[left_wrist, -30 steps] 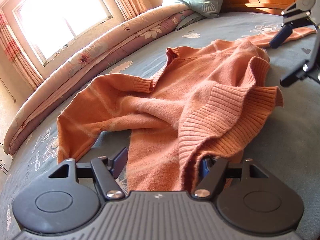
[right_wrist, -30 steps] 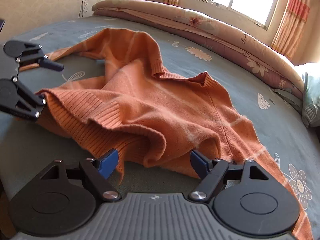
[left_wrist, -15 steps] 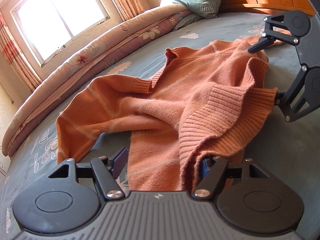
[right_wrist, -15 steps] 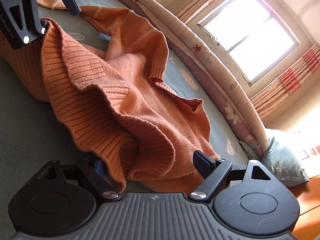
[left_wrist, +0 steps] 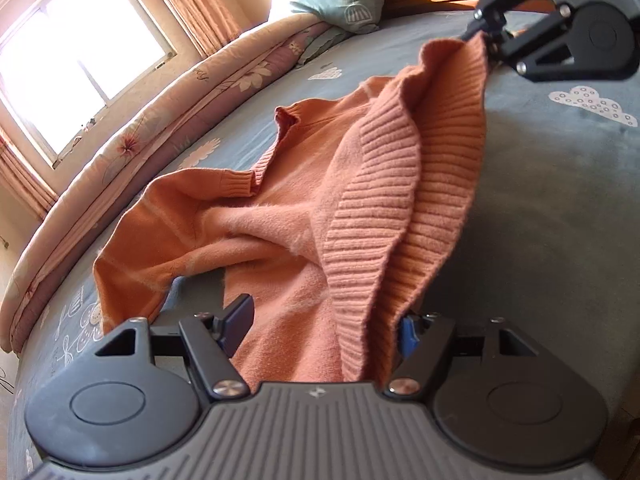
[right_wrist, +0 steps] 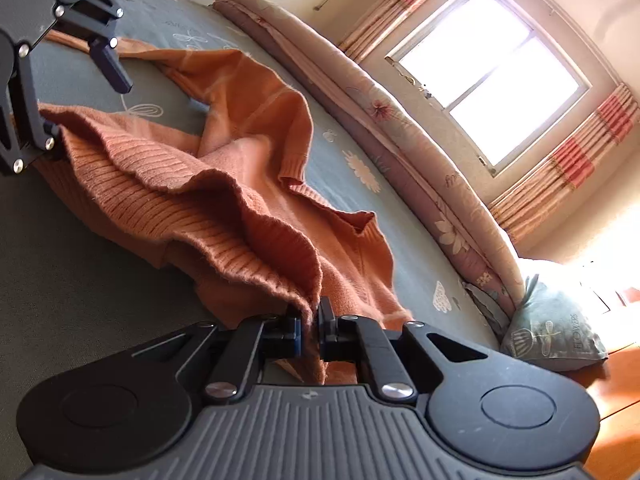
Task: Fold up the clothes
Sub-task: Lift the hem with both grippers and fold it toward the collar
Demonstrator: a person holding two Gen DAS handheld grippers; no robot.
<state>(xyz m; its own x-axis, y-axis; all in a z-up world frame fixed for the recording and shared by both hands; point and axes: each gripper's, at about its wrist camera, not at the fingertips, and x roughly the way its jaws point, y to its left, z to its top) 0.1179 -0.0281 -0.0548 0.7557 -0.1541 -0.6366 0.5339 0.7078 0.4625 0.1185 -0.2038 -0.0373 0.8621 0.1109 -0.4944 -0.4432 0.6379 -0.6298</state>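
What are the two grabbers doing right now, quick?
Left gripper: open, the orange sweater lying between its fingers, not pinched.
Right gripper: just snapped closed on the sweater's ribbed hem.

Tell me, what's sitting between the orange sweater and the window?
A long rolled flowered quilt lies along the bed's far edge, between the sweater and the window. A bare strip of grey bedsheet comes first. The right wrist view shows it best.
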